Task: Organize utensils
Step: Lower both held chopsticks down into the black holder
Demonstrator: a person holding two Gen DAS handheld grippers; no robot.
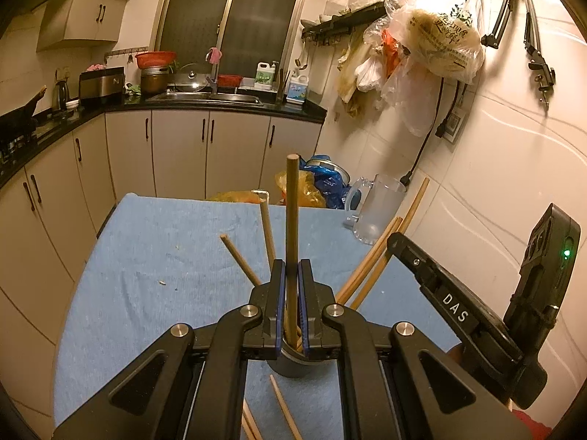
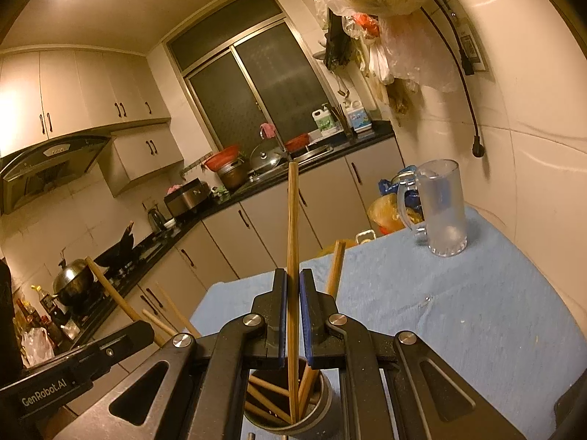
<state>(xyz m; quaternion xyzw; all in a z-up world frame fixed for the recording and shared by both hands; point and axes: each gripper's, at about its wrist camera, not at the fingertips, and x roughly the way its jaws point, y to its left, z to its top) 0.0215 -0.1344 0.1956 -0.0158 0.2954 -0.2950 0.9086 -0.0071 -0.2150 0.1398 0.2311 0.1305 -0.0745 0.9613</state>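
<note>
My left gripper (image 1: 292,275) is shut on an upright brown chopstick (image 1: 292,220) whose lower end dips into a grey utensil cup (image 1: 290,365) under the jaws. Several other chopsticks (image 1: 370,260) lean out of that cup. My right gripper (image 2: 292,286) is shut on another upright chopstick (image 2: 292,227); its tip reaches down inside the same grey cup (image 2: 323,403), among several leaning chopsticks (image 2: 264,392). The right gripper's black body (image 1: 451,304) shows at the right of the left wrist view. Loose chopsticks (image 1: 282,407) lie on the blue cloth (image 1: 154,256) in front of the cup.
A frosted glass mug (image 2: 440,209) stands at the table's far right, near the tiled wall. Bags and a tin (image 1: 319,183) sit past the far table edge. Kitchen counter (image 1: 220,104), sink and cabinets run behind; plastic bags (image 1: 440,40) hang on the wall.
</note>
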